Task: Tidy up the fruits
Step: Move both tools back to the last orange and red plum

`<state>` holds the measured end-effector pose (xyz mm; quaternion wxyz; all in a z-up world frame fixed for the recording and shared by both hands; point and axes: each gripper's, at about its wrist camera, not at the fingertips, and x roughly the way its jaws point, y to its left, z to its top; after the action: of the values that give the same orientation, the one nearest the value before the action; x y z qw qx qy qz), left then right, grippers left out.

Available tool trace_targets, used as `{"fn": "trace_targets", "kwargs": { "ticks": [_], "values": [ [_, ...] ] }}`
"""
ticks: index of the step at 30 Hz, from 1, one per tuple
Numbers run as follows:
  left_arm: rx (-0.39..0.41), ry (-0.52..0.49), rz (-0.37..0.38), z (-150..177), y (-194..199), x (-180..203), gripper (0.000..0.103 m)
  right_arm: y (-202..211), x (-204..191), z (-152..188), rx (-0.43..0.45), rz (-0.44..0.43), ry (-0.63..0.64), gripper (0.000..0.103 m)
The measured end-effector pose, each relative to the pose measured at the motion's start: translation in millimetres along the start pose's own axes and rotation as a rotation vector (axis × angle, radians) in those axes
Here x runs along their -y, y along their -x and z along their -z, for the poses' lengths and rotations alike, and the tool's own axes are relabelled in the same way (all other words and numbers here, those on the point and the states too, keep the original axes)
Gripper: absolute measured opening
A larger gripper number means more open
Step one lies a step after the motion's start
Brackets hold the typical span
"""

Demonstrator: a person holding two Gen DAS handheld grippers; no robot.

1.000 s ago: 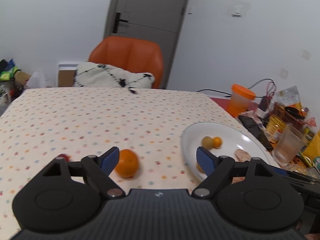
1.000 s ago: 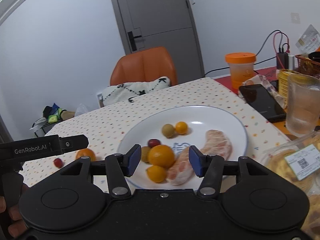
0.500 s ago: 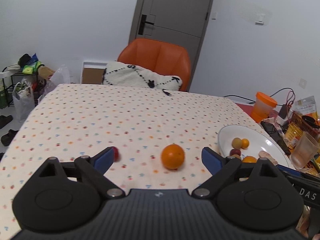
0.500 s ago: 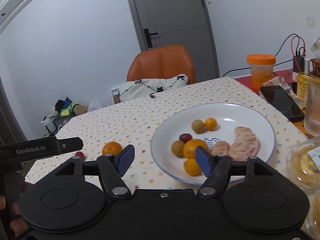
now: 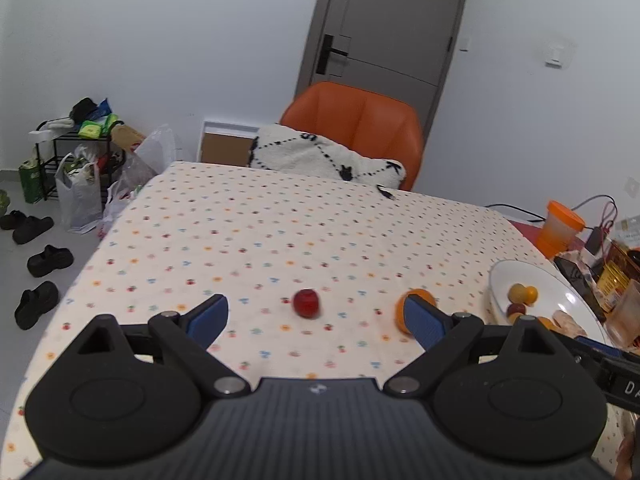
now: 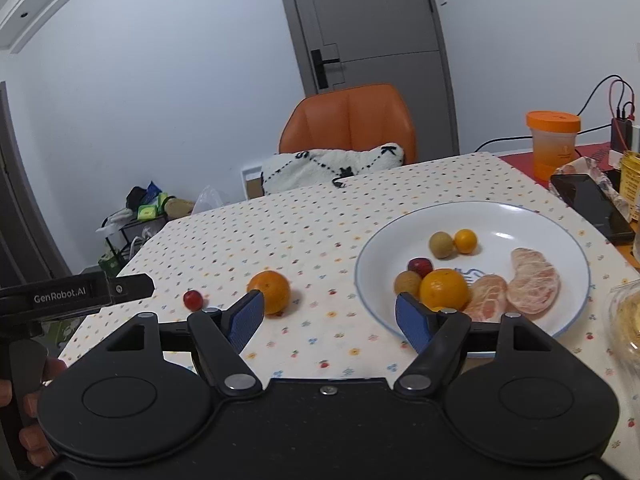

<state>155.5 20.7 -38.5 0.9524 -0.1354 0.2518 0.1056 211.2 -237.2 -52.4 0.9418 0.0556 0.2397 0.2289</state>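
The right claw (image 6: pixel 330 318) hangs agape between a loose orange (image 6: pixel 270 291) and the fruit-laden plate (image 6: pixel 520 212).

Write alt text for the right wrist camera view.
An open right gripper hovers over a dotted tablecloth, empty. Ahead, a white plate holds assorted fruit; an orange and a small red fruit lie left of it.

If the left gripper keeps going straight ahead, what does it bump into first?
Most likely the small red round fruit, which sits on the spotted tablecloth almost centred between the open left gripper fingers. The orange lies off to the right, behind the right fingertip. Depth is hard to judge.
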Motion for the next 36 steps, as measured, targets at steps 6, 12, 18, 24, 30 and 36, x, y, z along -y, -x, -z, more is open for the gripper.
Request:
{"fn": "trace_targets", "kwargs": {
  "ticks": [6,12,18,24,30,36],
  "values": [
    [-0.007,0.024,-0.013,1.2,0.6,-18.7,0.093,-4.8,-13.3,1.7,-0.014,-0.023,0.017,0.072],
    [-0.011,0.039,-0.007,3.9,-1.6,-30.6,0.093,-14.3,-25.2,3.8,-0.037,-0.042,0.037,0.072],
    [-0.018,0.040,-0.003,4.0,-8.3,-33.9,0.093,-25.8,-30.6,3.4,-0.059,-0.052,0.039,0.072],
    [-0.024,0.038,0.017,2.4,-19.2,-32.0,0.093,-39.4,-34.1,1.0,-0.085,-0.061,0.041,0.073],
    [-0.042,0.036,0.028,0.2,-34.1,-29.1,0.093,-52.3,-37.6,-3.8,-0.090,-0.071,0.053,0.091],
    [-0.050,0.028,0.034,-2.1,-49.1,-26.5,0.092,-68.4,-36.0,-7.5,-0.107,-0.086,0.049,0.097]
  ]
}}
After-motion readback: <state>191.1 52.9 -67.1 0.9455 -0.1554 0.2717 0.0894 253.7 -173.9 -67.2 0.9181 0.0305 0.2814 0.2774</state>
